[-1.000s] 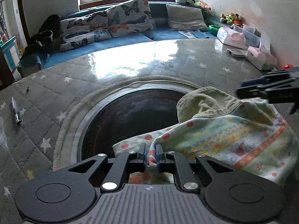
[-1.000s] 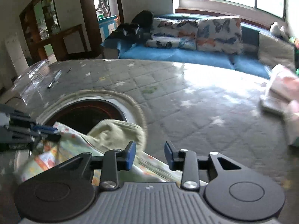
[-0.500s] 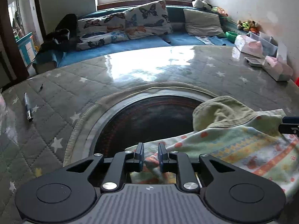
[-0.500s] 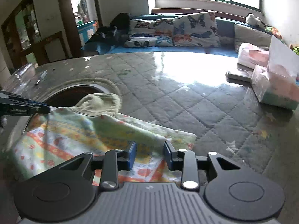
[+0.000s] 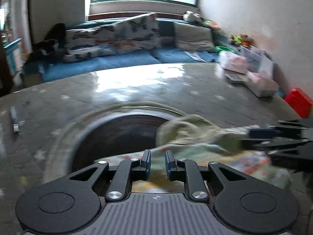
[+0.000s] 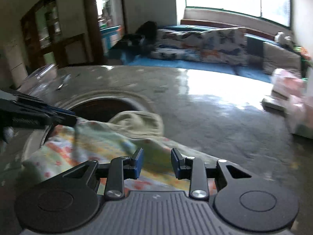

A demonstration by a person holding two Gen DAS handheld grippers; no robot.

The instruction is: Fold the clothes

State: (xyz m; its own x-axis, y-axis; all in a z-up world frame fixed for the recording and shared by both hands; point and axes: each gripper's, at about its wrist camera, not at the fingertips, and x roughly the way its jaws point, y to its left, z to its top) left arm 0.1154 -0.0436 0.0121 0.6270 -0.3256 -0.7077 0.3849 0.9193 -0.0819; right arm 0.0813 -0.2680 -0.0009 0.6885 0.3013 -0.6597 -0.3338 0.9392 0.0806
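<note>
Both grippers apart above garment

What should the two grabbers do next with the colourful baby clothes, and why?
Probably lower the right gripper and pinch the cloth's near edge. Both grippers look open: the left gripper has a gap between its fingers with cloth below, and the right hovers over the cloth holding nothing. The cloth lies rumpled, partly over the dark round opening, so it needs gripping before any folding.
</note>
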